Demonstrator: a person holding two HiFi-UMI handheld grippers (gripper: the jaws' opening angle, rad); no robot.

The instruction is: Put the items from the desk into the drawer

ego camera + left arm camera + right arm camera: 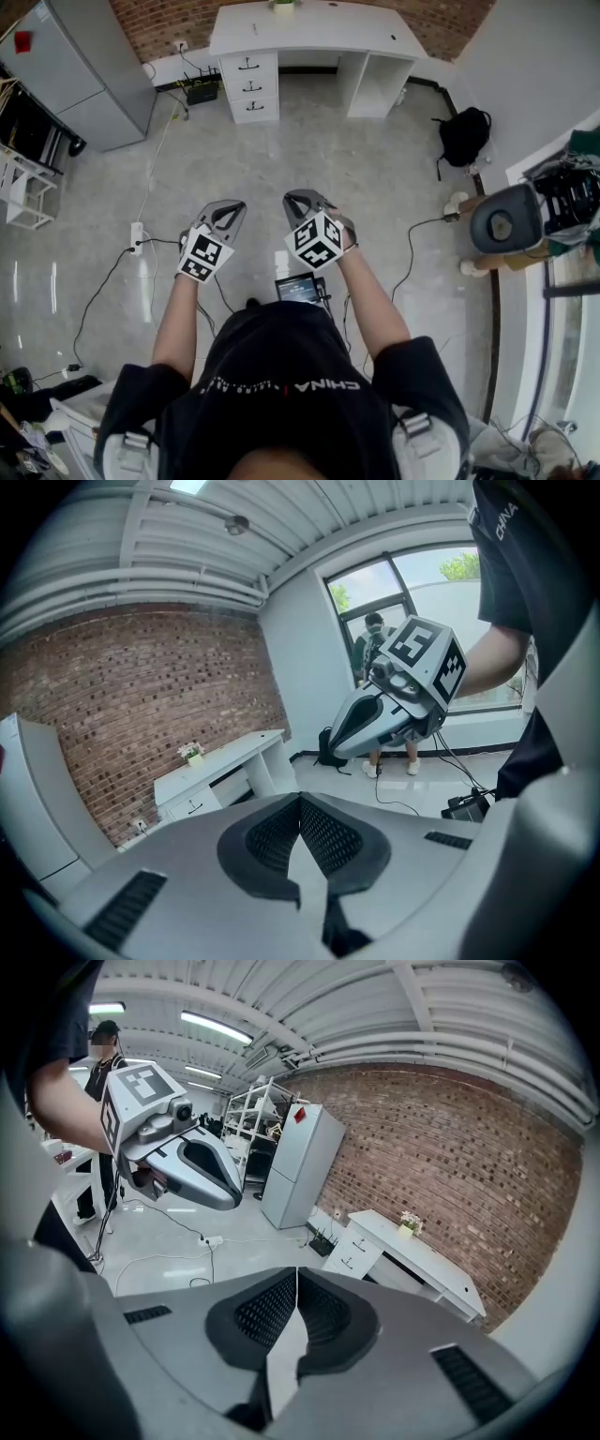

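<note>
- At left hand-held gripper (pixel 228 206): jaws pressed together, holding nothing.
- Far ahead of both, on tabletop (pixel 319 23) above drawers (pixel 251 86): small potted plant (pixel 284 5); probably light, tippy, fragile, so best pinched low on the pot.
- At right hand-held gripper (pixel 300 199): closed too, empty.

Illumination bright and even. Sources: ceiling strip lights (pixel 216 1027) and a window (pixel 422 583), the latter overexposed. The polished floor (pixel 309 169) carries pale streaks of glare at its left side; shadows are soft. Both gripper views bow strongly and blacken at the corners. The brick wall (pixel 441 1138) is sharp, the nearest foreground slightly soft.
</note>
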